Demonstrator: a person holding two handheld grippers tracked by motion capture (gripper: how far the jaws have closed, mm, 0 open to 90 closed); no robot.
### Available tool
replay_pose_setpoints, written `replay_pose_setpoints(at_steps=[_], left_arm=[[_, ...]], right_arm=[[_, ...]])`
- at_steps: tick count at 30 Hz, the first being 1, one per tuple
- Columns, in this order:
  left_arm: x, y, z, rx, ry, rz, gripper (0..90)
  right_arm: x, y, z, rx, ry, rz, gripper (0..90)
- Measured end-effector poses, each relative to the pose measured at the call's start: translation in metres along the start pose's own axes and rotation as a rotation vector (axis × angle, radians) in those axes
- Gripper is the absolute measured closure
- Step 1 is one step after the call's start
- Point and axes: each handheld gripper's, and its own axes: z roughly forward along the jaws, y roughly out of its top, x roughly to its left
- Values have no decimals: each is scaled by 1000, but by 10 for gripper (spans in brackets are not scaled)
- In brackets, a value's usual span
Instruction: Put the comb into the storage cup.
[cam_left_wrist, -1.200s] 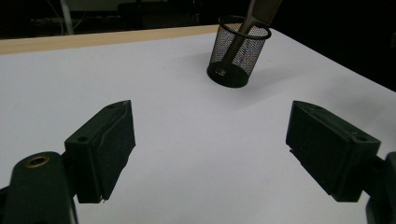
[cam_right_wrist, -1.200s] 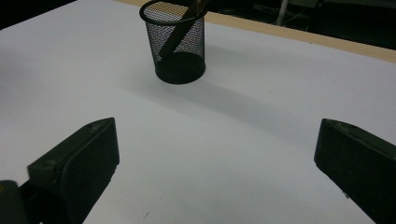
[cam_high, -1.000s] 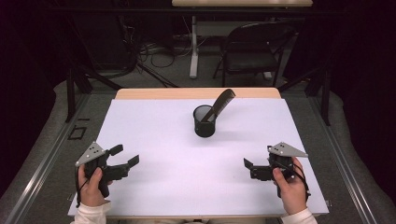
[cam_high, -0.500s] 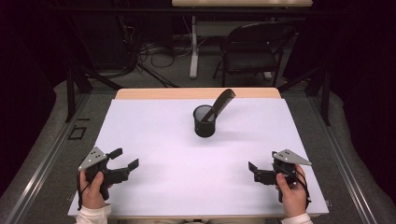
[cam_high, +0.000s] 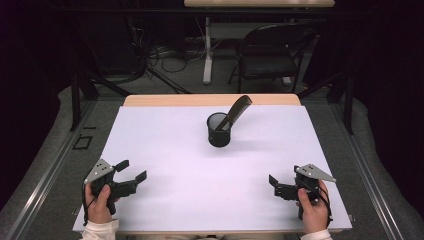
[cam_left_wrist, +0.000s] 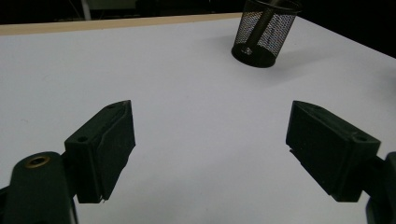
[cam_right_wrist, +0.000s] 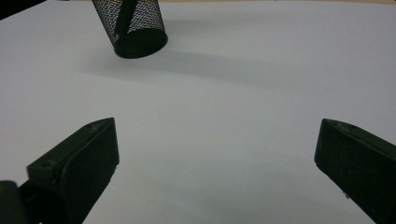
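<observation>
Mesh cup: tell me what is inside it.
A dark comb stands slanted in the black mesh cup, its upper end leaning out over the rim. Its lower end shows dimly through the mesh; the cup's floor cannot be made out.

Two matt black plastic handheld grippers, left (cam_high: 131, 171) and right (cam_high: 273, 182), each topped by a grey three-cornered metal plate with small holes. Blocky, wedge-shaped black jaws with small round screw recesses; a brass-coloured ring set in the left one's arm. Thin black cable trailing at the wrist. Cream knitted sleeve cuffs
</observation>
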Motion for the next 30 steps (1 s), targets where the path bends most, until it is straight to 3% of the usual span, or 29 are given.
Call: replay_pose_setpoints(at_steps=[18,30], left_arm=[[4,-4,2,11,19,3,160],[9,-5,1,8,35,-23,160]], right_arm=[[-7,-6,2,5,-16,14,0],[-11,-7,1,10,-24,26,0]])
